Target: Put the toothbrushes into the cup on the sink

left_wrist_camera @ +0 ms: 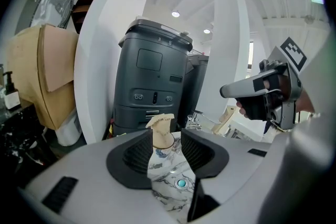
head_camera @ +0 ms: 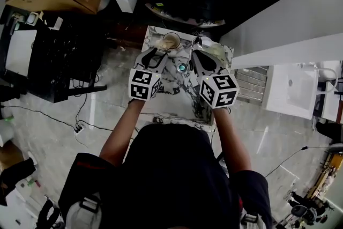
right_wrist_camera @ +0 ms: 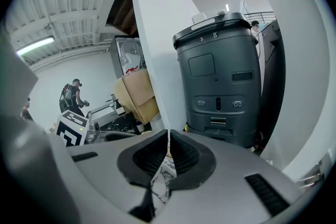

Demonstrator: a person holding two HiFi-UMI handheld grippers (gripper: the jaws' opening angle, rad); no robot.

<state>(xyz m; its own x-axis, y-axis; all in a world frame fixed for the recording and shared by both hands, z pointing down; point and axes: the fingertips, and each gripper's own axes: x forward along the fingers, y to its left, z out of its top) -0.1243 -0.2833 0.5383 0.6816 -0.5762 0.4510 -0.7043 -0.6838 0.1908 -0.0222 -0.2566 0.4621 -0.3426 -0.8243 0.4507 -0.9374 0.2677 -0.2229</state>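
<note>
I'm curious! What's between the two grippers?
The teal drain in the marble sink lies between the left gripper and right gripper, seen in the head view.

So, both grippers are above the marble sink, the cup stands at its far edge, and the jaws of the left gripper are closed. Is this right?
Not quite: the jaws of the left gripper stand apart, not closed. The left gripper view shows an open gap between them, and the cup is seen through it, beyond the jaws and not gripped. The rest of your statement holds.
</note>
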